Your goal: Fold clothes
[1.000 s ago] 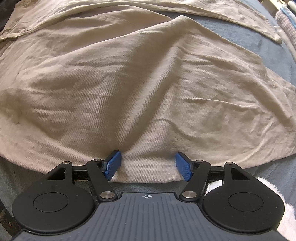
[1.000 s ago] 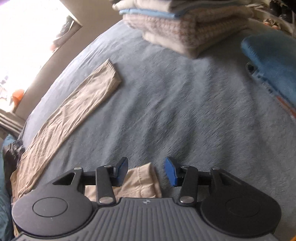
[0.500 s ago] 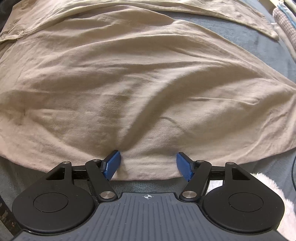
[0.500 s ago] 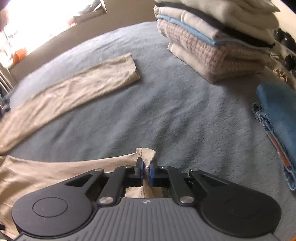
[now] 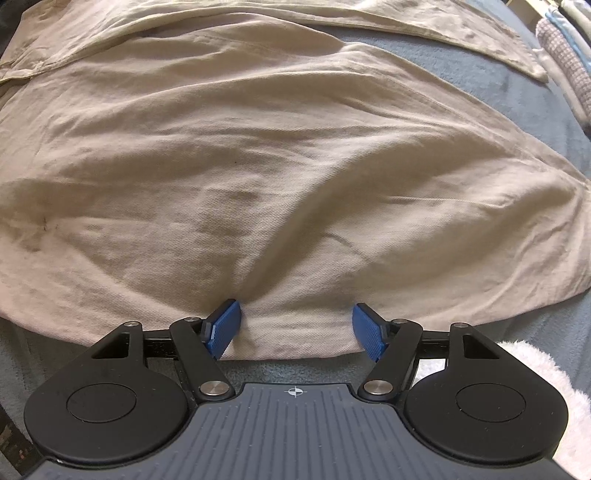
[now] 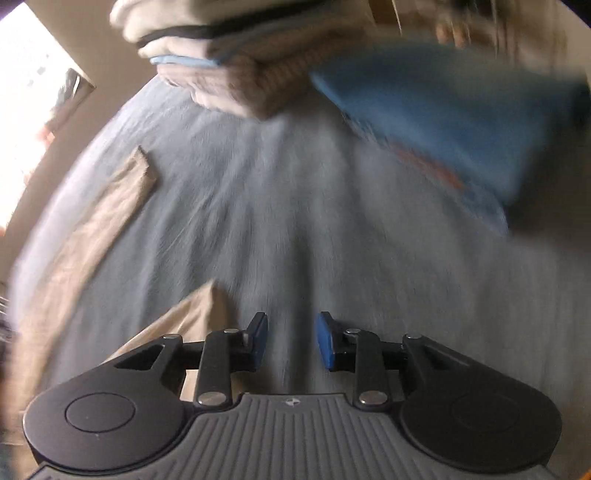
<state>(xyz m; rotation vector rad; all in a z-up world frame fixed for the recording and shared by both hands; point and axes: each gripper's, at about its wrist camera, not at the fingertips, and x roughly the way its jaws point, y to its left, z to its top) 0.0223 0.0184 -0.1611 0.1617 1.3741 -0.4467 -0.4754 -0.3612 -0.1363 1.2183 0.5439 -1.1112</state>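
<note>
Across a blue-grey blanket (image 5: 461, 66) lies a beige shirt (image 5: 277, 166), spread wide and wrinkled, its near hem just in front of the left gripper (image 5: 294, 328). That gripper points steeply down at the hem with its blue fingers (image 5: 223, 325) standing well apart; the tips press into the cloth at either side of a small ridge of fabric, but they do not pinch it. One long sleeve (image 5: 406, 33) runs across the far side of the shirt toward a pile of folded clothes (image 5: 561, 62) at the right edge. Something white and fluffy (image 5: 535, 373) shows beside the left gripper's right side. The right wrist view is blurred. The right gripper (image 6: 290, 339) is over bare blanket (image 6: 295, 221), its jaws opening with nothing between them; a beige shirt corner (image 6: 199, 310) lies just to the left of its left finger. Farther off lie the sleeve's cuff end (image 6: 136, 177), the folded stack (image 6: 236, 70) and a folded blue garment (image 6: 443, 122).
</note>
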